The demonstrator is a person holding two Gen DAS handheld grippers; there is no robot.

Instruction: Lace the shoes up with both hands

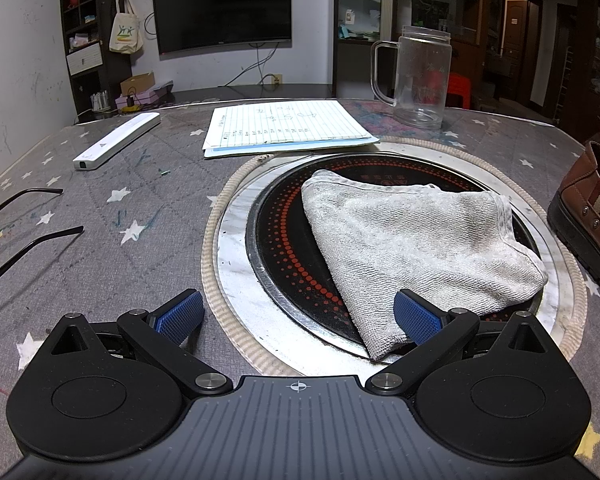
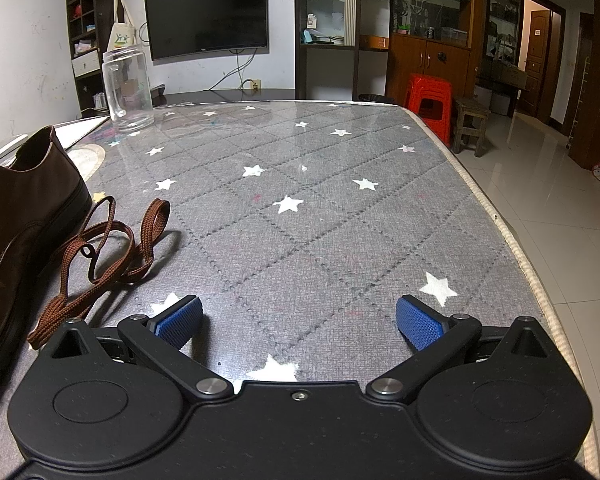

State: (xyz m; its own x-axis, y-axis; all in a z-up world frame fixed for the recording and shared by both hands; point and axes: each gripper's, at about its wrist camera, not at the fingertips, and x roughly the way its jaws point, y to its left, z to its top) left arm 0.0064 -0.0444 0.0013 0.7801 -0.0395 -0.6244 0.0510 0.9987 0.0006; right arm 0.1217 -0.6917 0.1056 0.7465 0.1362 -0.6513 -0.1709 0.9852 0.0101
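Brown leather shoe: it stands on the star-patterned tablecloth, at the left edge of the right wrist view and the far right edge of the left wrist view, so it lies between our two grippers. Its long axis runs near-to-far, heel opening toward the far side. One bare metal eyelet shows on the upper; no lace is visibly threaded.

Brown flat shoelace: loose, lying in tangled loops on the cloth just right of the shoe, one end trailing toward the near side.

Right gripper: jaws spread wide, holding nothing. The lace lies just left of its left pad, so we judge this the nearer hand for the first pick.

Left gripper: jaws spread wide, empty, hovering over a grey dishcloth on the round inset cooktop. The shoe is well to its right.

Room: open cloth ahead and right of the right gripper, up to the table's right edge. On the left, eyeglasses, a paper pad and a clear plastic mug stand apart from the shoe.
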